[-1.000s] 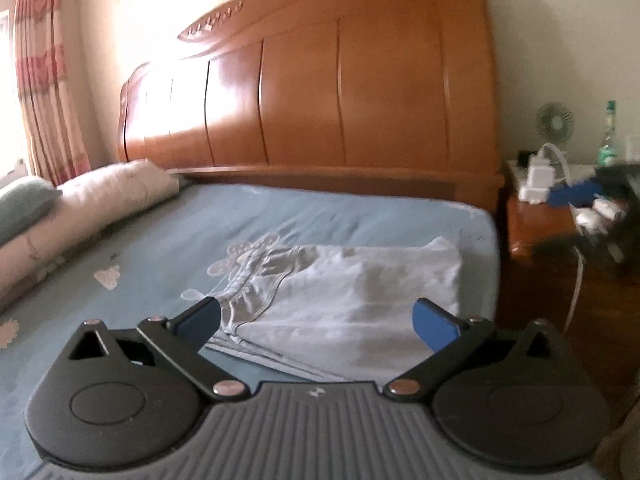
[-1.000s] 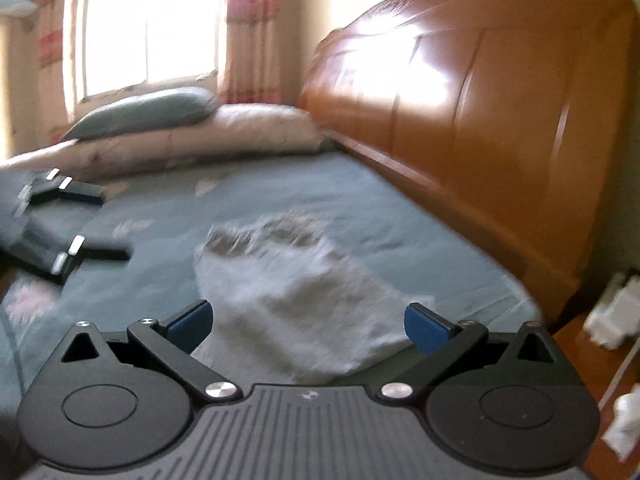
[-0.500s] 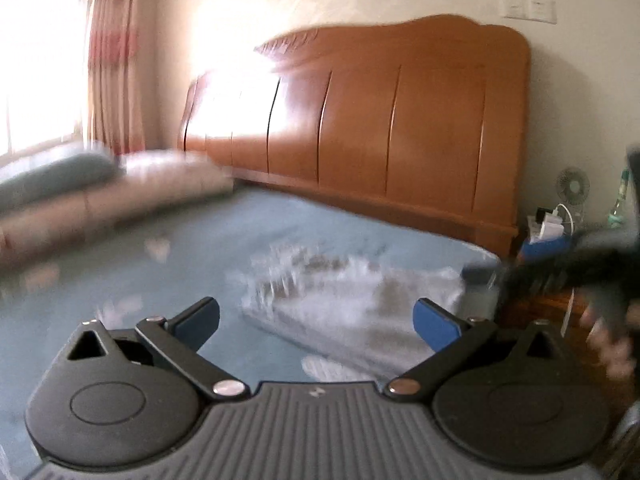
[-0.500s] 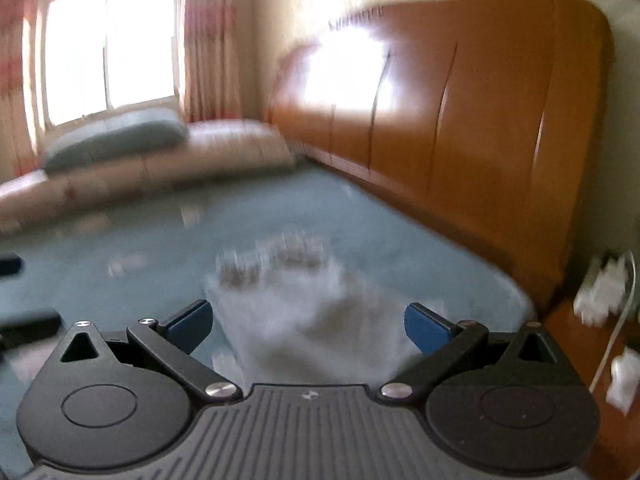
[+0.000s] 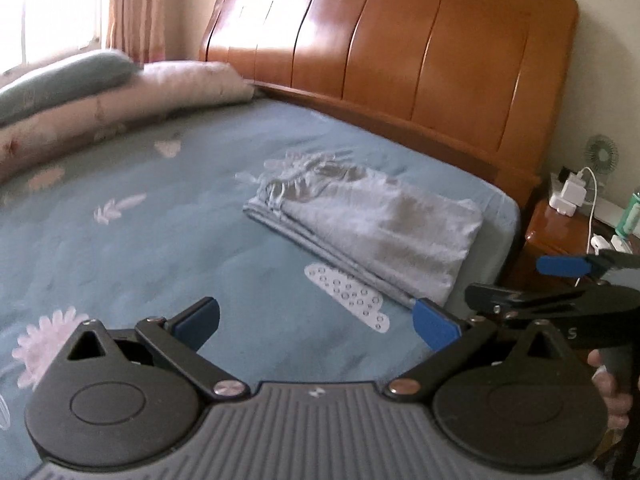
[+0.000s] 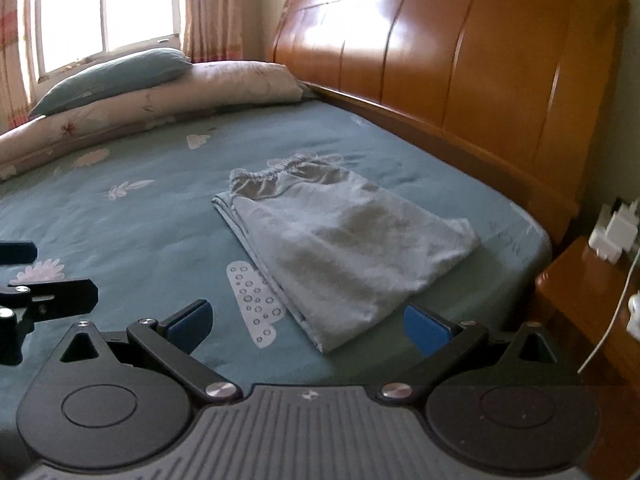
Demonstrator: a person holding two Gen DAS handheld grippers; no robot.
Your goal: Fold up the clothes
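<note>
Garment: the folded light grey garment lies flat on the blue bed sheet, on the side of the bed toward the nightstand, its gathered waistband toward the headboard.
Fold: I see stacked layers along its left edge; the near corner points toward my right gripper.
My right gripper: I hold it above the sheet just before the near corner of the garment; the blue pads stand wide apart and hold nothing.
My left gripper: it hovers over the sheet, apart from the garment; the fingers are spread wide and carry nothing.
Sheet: blue with pale flower and cloud prints.
Pillows: stacked at the far side, under the window.
Headboard: orange wood, behind the garment.
Nightstand: beside the bed, with white chargers and a cable on it.
</note>
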